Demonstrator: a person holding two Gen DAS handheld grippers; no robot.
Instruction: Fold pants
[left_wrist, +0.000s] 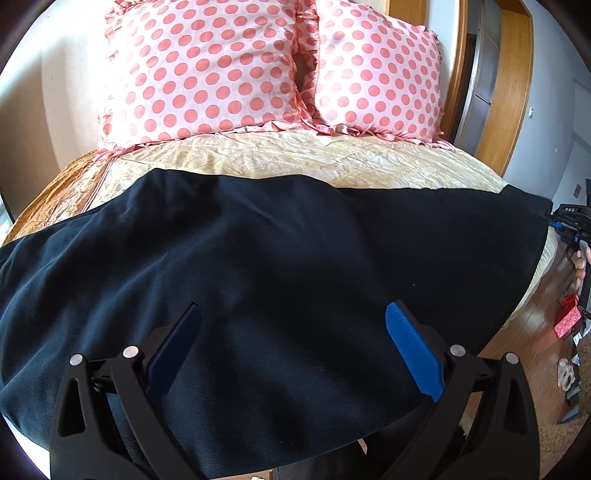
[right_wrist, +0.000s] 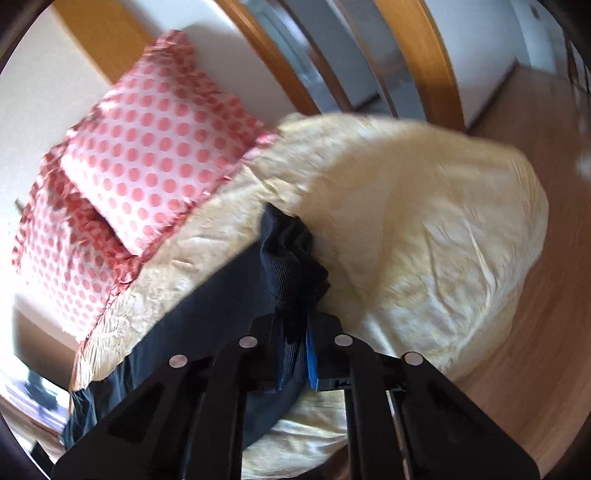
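Note:
Dark navy pants (left_wrist: 258, 258) lie spread across the yellow bed cover (left_wrist: 332, 158), running from the left edge to the right end of the bed. My left gripper (left_wrist: 295, 310) hovers just above the cloth near the bed's front edge. It is open, its blue pads (left_wrist: 413, 347) wide apart with nothing between them. In the right wrist view my right gripper (right_wrist: 301, 325) is shut on a bunched fold of the pants (right_wrist: 291, 254) at the bed's side, and the fold is raised off the cover (right_wrist: 424, 221). The view is blurred.
Two pink polka-dot pillows (left_wrist: 207, 70) (left_wrist: 376, 74) lean at the head of the bed. A wooden door frame (left_wrist: 506, 92) stands at the right. On the wooden floor (left_wrist: 532, 350) beside the bed lie a red box (left_wrist: 567, 321) and small clutter.

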